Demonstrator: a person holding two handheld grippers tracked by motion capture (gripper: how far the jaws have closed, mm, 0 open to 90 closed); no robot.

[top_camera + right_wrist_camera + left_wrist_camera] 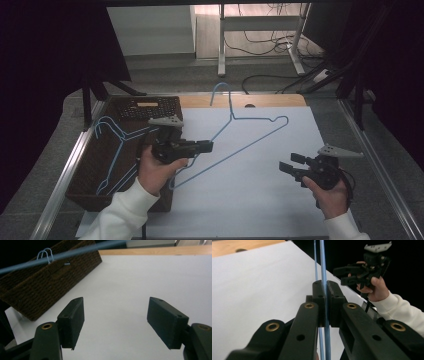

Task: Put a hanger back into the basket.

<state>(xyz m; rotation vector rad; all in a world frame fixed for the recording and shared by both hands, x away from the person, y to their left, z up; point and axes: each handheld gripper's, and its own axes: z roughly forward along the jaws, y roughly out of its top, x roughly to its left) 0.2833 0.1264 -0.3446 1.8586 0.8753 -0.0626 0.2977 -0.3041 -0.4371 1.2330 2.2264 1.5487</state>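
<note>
Left claw [325,293] pinches the blue wire hanger [250,131] on its lower bar, lifted over the white bench [260,190] beside the wicker basket [95,165]. Light, springy, slick wire (likely to swing); steady the far bar. Right claw [115,322] gapes empty.

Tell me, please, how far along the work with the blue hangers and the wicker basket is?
Partly done at most. One blue hanger lies in the wicker basket. A second hanger is in hand: the left gripper is shut on its wire, over the white sheet. The right gripper is open and holds nothing. Whichever way this hanger is travelling, it still has to be set down and released.
</note>
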